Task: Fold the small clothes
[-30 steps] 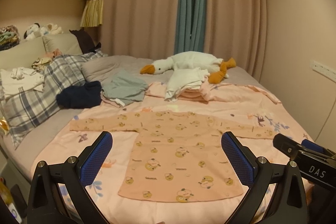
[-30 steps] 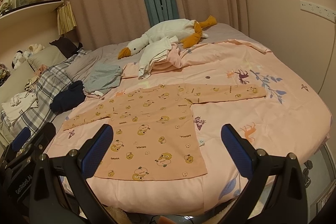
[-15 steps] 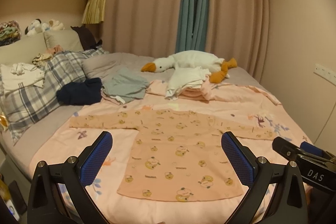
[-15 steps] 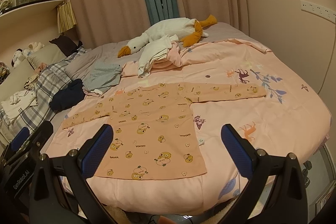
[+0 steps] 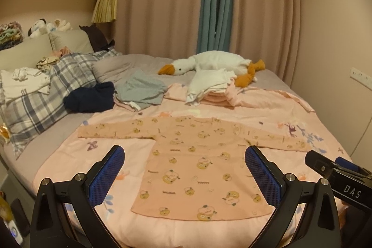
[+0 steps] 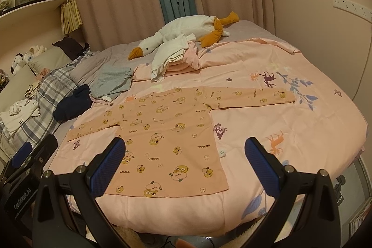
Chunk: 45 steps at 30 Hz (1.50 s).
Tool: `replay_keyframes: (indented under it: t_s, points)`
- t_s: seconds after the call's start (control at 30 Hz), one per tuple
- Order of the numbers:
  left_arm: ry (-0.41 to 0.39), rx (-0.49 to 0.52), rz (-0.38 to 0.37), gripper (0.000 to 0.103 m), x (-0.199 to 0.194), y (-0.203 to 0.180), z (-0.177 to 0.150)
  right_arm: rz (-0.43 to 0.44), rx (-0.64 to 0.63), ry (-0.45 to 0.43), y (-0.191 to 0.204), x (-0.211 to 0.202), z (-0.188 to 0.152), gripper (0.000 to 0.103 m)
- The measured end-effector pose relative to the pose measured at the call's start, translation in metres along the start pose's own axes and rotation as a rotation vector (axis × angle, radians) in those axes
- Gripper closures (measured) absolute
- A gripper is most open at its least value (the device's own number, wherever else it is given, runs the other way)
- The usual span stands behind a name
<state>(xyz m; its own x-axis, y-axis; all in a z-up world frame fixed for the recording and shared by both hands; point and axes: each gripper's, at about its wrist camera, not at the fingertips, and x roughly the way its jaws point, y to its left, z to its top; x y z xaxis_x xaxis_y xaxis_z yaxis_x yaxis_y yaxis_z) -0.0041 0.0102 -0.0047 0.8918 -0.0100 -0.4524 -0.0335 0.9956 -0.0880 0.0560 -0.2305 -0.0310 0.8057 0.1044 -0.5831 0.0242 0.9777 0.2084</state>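
A small orange long-sleeved shirt (image 5: 195,155) with a cartoon print lies flat on the pink bedspread, both sleeves spread out sideways. It also shows in the right wrist view (image 6: 169,131). My left gripper (image 5: 184,171) is open and empty, held above the near edge of the bed in front of the shirt's hem. My right gripper (image 6: 184,166) is open and empty too, over the hem's right side. The right gripper's body shows at the left wrist view's right edge (image 5: 337,176). The left gripper's body shows at the right wrist view's left edge (image 6: 25,169).
The pink bedspread (image 6: 290,131) covers the near half of the bed. Behind the shirt are a folded white and pink pile (image 5: 211,87), a plush goose (image 5: 214,62), a grey garment (image 5: 139,91), a dark navy garment (image 5: 89,98) and a plaid pillow (image 5: 39,104). Curtains hang behind.
Both grippers have shifted slightly, so the shirt sits a little differently in each view. Both stay open. The shirt has not moved.
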Motion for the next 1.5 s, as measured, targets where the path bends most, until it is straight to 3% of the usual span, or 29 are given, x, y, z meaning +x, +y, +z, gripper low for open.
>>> replay_keyframes:
  t_s: [1.2, 1.5]
  points:
    - [0.054, 0.032, -0.025, 0.0, 0.019, -0.02, 0.002, 0.04, 0.048, 0.02, -0.019, 0.017, -0.001, 0.0]
    - [0.079, 0.026, -0.026, 0.0, 0.038, -0.027, 0.006, 0.076, 0.118, 0.04, -0.035, 0.035, 0.003, 0.0]
